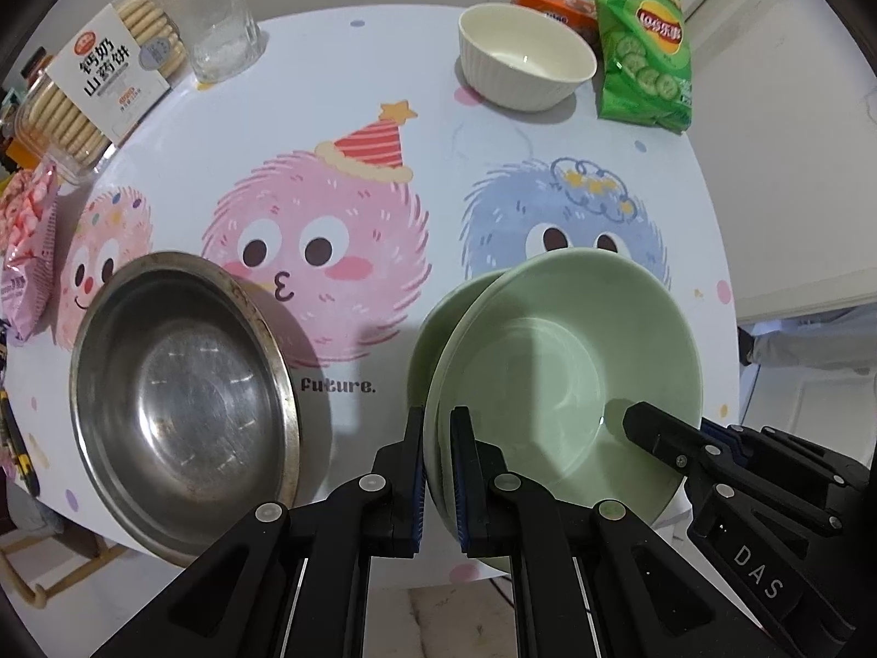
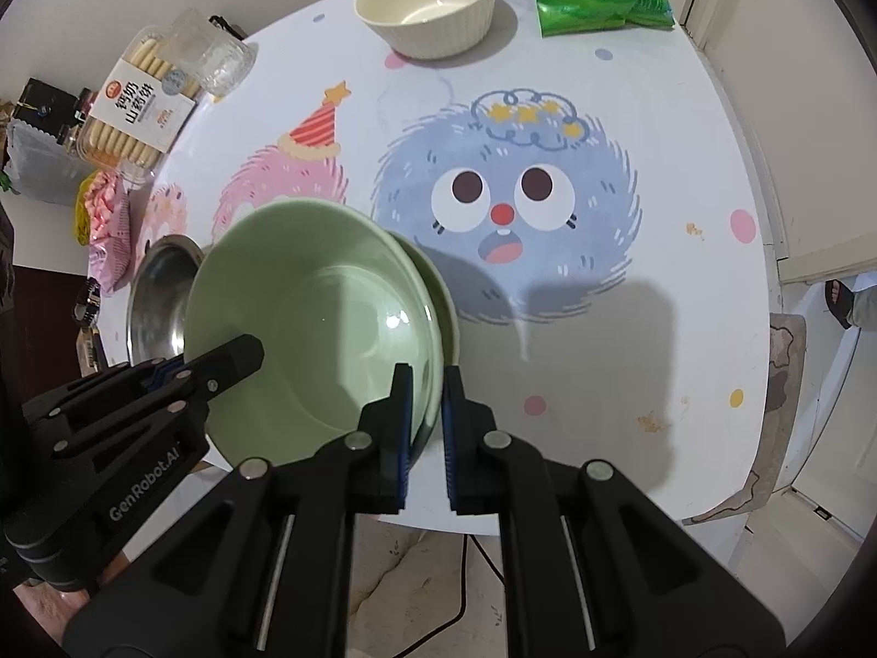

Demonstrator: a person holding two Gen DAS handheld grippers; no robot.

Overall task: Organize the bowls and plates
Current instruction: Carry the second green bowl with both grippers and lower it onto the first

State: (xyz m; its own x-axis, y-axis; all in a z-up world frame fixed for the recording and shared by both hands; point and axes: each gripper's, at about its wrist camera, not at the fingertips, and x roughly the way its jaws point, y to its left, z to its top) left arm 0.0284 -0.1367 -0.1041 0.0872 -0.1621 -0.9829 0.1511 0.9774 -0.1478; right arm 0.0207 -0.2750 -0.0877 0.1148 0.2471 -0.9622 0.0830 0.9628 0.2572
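Both sets of jaws are closed down on the rim of the same green plate point(image 1: 559, 362): your left gripper point(image 1: 437, 471) pinches its left edge, your right gripper point(image 2: 426, 427) its right edge, pads pressed to either face of the rim with no slack visible. A second green plate point(image 1: 438, 323) sits directly beneath the held one, its rim showing just past the upper plate's far side; whether the two are touching or slightly apart cannot be told from either view. Both plates lie at the near edge of the table point(image 1: 383, 126), over the blue cartoon face.

Judgement on the step: you are stacking, with the upper plate being seated on the lower. It appears offset rather than concentric, so the stack is not yet square.

Still loose: the steel bowl point(image 1: 181, 400) just to the left of the plates, and the white bowl point(image 1: 523, 63) well apart at the far side, beside the green crisp packet point(image 1: 644, 49).

The next move calls for centring the upper plate over the lower, then releasing both sides together so neither edge tips. The right jaws look marginally less tight; watch that side. After that, the bowls want grouping, probably the white one first, since snack packets crowd it.
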